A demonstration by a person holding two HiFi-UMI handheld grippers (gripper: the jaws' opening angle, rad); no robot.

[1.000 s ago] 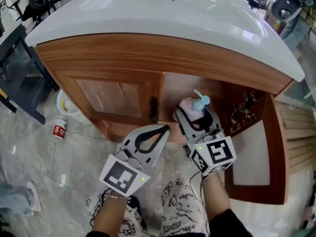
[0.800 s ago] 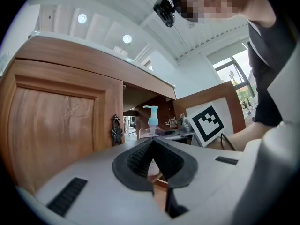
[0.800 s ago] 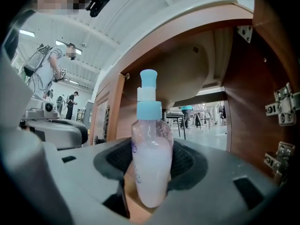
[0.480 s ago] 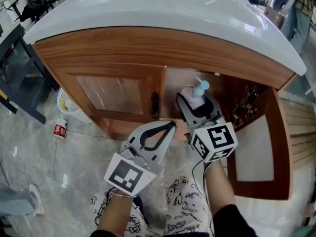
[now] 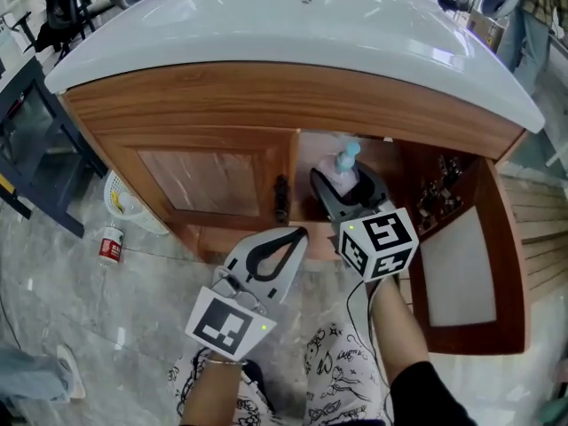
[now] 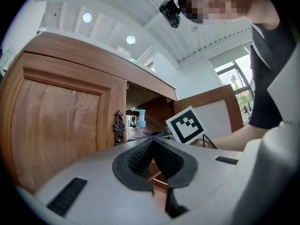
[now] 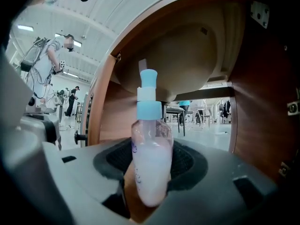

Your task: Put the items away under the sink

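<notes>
A clear pump bottle (image 5: 341, 174) of pink liquid with a pale blue pump (image 7: 149, 100) stands upright between the pads of my right gripper (image 5: 343, 185), which is shut on it. Bottle and gripper are at the mouth of the open right compartment under the white sink (image 5: 302, 34). In the right gripper view the bottle (image 7: 151, 158) fills the middle, with the basin's underside (image 7: 187, 55) above it. My left gripper (image 5: 296, 234) hangs lower, in front of the cabinet's middle post, shut and empty. In the left gripper view its tips (image 6: 153, 140) meet, and the bottle (image 6: 139, 121) shows beyond them.
The left cabinet door (image 5: 209, 176) is closed, with a dark metal handle (image 5: 281, 198). The right door (image 5: 457, 278) is swung open towards me. A white basket (image 5: 120, 198) and a red can (image 5: 110, 245) sit on the marble floor at left. A dark frame (image 5: 27, 149) stands far left.
My right gripper has carried the bottle forward, farther into the open compartment. The left gripper has stayed about where it was.
</notes>
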